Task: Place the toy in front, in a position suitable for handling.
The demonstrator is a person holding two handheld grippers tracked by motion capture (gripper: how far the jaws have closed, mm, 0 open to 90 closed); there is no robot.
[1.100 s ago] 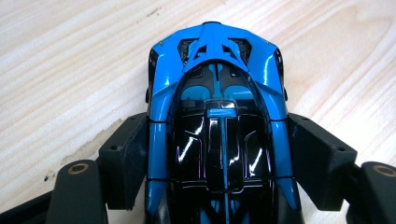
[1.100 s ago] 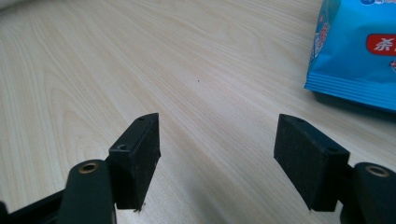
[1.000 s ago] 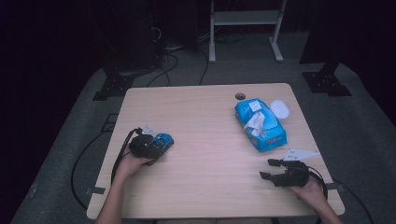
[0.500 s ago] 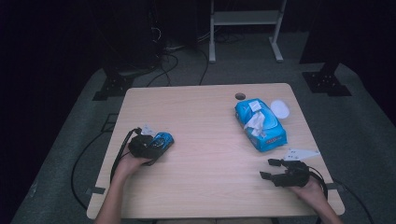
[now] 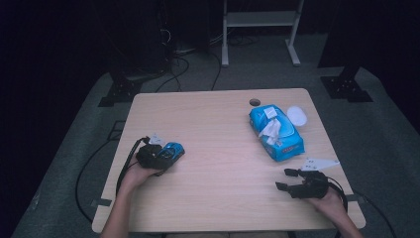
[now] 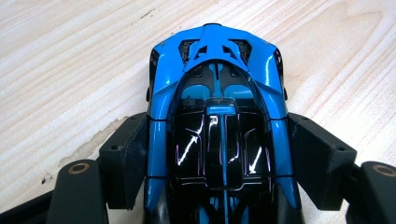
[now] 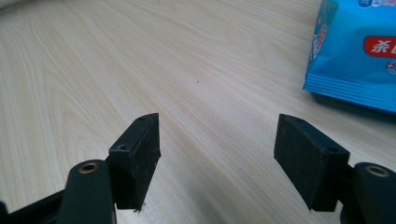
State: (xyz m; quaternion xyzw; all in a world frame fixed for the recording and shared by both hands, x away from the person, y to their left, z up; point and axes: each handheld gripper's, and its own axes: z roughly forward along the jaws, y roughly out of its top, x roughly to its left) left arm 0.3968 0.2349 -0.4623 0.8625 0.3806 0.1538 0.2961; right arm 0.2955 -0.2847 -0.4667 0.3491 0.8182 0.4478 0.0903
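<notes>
A glossy blue and black toy car (image 5: 174,148) rests on the wooden table (image 5: 213,119) at its left side, nose pointing away from the hand. My left gripper (image 5: 168,152) is shut on it. In the left gripper view the black pads (image 6: 128,154) press against both flanks of the car (image 6: 217,93). Near the table's front right corner my right gripper (image 5: 283,179) lies low over the wood, open, with nothing between its jaws. The right gripper view has bare tabletop between the spread fingertips (image 7: 137,154).
A blue pack of wet wipes (image 5: 275,131) lies at the right, a white tissue poking from its top; its corner (image 7: 355,51) sits ahead and to the right of the right gripper. A white round lid (image 5: 297,115) lies beside it. A cable hole (image 5: 254,102) is near the far edge.
</notes>
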